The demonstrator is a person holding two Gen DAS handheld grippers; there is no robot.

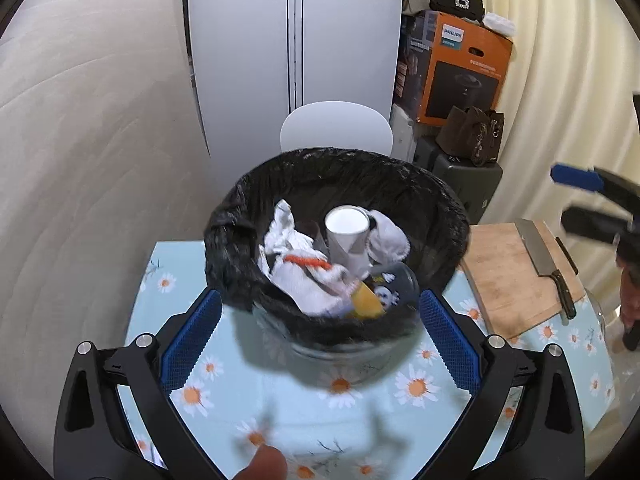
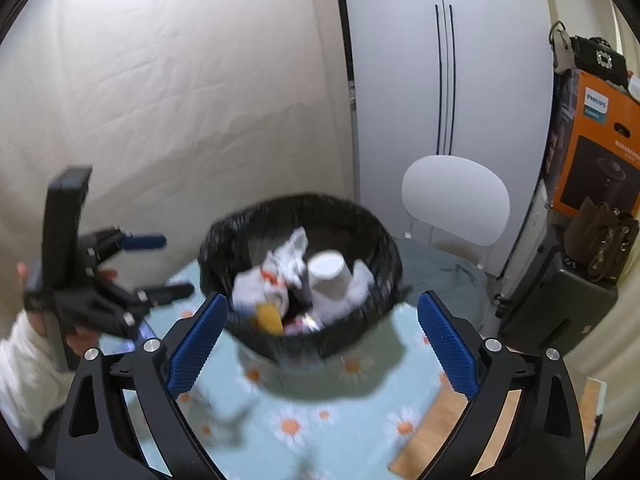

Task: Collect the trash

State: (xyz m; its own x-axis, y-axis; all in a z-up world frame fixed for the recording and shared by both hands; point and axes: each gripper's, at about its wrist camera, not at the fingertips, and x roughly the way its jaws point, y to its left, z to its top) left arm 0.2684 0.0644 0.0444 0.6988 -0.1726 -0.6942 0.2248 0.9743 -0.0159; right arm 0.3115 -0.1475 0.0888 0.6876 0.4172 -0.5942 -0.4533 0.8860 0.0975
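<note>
A small bin lined with a black bag (image 1: 340, 172) stands on the daisy-print tablecloth (image 1: 340, 408). Inside lie a white paper cup (image 1: 346, 226), crumpled white tissues (image 1: 296, 276), an orange piece (image 1: 366, 300) and a dark wrapper. My left gripper (image 1: 320, 340) is open and empty, its blue pads just in front of the bin. My right gripper (image 2: 322, 344) is open and empty, also just short of the bin (image 2: 304, 208). The right gripper shows at the left wrist view's right edge (image 1: 580, 200); the left gripper shows at the right wrist view's left (image 2: 160, 268).
A wooden cutting board (image 1: 508, 280) with a cleaver (image 1: 544, 256) lies right of the bin. A white chair (image 1: 336, 124) stands behind the table. An orange box (image 1: 456, 68), bags and a dark suitcase (image 1: 468, 184) are stacked at the back right.
</note>
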